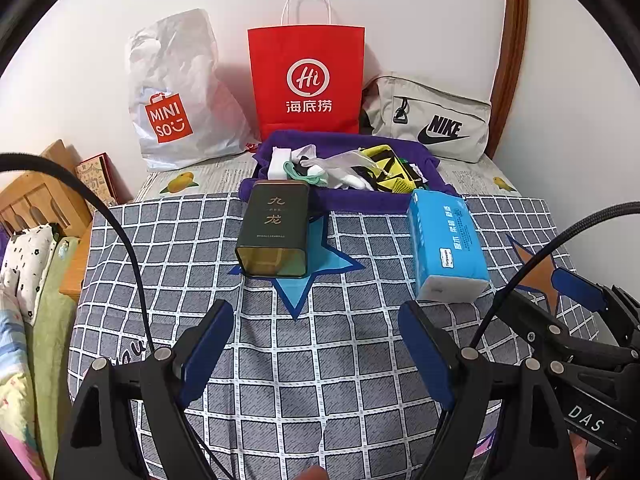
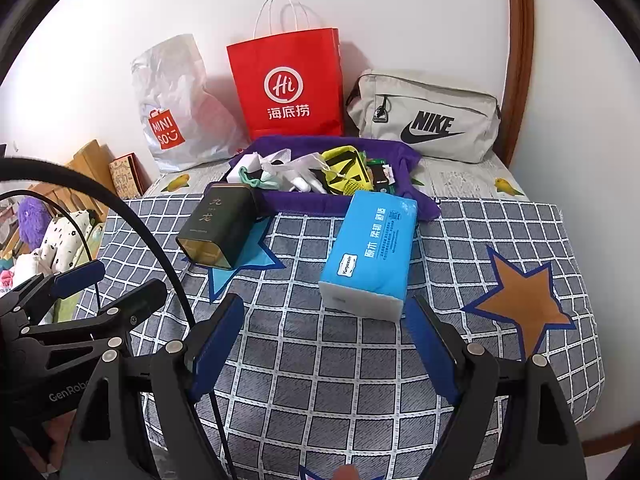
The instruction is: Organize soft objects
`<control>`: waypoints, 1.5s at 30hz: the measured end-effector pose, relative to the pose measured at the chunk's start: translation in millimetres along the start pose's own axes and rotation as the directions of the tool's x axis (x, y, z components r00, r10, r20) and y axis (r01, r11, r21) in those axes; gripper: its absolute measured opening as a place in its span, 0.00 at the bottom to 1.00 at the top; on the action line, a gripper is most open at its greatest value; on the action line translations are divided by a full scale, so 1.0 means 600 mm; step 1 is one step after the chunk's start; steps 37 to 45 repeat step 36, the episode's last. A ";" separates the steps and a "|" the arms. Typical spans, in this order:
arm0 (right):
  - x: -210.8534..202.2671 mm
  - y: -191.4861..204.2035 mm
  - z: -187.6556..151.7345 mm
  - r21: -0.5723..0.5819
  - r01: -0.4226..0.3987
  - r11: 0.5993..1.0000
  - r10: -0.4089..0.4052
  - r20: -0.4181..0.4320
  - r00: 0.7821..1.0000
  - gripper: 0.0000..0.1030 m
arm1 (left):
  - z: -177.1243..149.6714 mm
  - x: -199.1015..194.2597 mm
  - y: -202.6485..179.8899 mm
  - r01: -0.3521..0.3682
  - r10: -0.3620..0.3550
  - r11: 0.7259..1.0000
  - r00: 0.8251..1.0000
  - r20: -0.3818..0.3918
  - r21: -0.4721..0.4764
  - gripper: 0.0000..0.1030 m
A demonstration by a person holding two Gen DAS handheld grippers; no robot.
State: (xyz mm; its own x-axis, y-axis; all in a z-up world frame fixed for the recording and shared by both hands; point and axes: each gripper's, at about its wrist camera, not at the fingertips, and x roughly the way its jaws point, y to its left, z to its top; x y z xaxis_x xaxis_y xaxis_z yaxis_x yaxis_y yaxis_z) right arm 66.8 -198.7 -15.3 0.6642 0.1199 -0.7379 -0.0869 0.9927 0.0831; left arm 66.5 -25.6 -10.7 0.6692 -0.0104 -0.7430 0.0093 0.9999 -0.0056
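A purple cloth point(image 1: 352, 200) point(image 2: 288, 200) lies at the far side of the checked bedspread point(image 1: 320, 360) point(image 2: 320, 380), with a pile of small soft items on it: white socks point(image 1: 352, 178) point(image 2: 308, 178), a yellow-black mesh pouch point(image 1: 388, 168) point(image 2: 348, 172). A blue tissue pack point(image 1: 446, 244) point(image 2: 370, 252) and a dark tin point(image 1: 276, 230) point(image 2: 218, 228) lie in front of it. My left gripper point(image 1: 316, 344) is open and empty over the bedspread. My right gripper point(image 2: 326, 340) is open and empty, just short of the tissue pack.
Against the wall stand a white Miniso bag point(image 1: 176, 96) point(image 2: 176, 108), a red paper bag point(image 1: 308, 80) point(image 2: 288, 88) and a grey Nike pouch point(image 1: 432, 120) point(image 2: 428, 116). Bedding and a wooden headboard point(image 1: 36, 200) are on the left.
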 end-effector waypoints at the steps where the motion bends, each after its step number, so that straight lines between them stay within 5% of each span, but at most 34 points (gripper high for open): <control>1: 0.000 0.000 0.001 -0.001 0.001 1.000 -0.001 -0.001 1.000 0.80 | 0.000 0.000 0.000 0.002 -0.002 1.000 1.000 -0.001 0.001 0.81; 45: 0.000 0.002 -0.003 0.007 0.001 1.000 -0.001 -0.006 1.000 0.80 | -0.003 0.002 0.001 0.007 -0.007 1.000 1.000 0.003 0.016 0.80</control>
